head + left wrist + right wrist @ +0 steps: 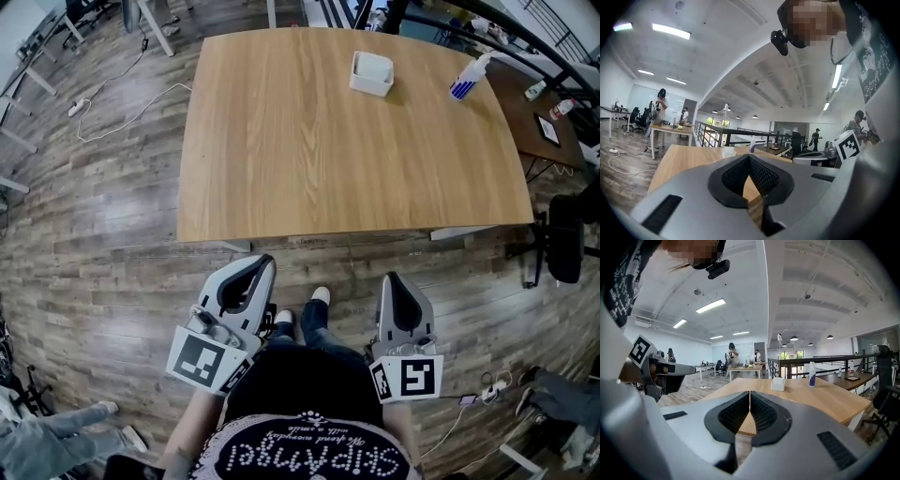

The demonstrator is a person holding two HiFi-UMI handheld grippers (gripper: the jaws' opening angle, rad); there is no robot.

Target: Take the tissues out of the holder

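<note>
In an open office, a wooden table (309, 159) carries the white holder (371, 73) near its far edge, well apart from the left gripper (262, 263) and right gripper (395, 280). Both grippers have their jaws closed on nothing. The tissues are probably light, soft and easily torn, so pinch them gently at the top and steady the holder, which may lift with them.
</note>
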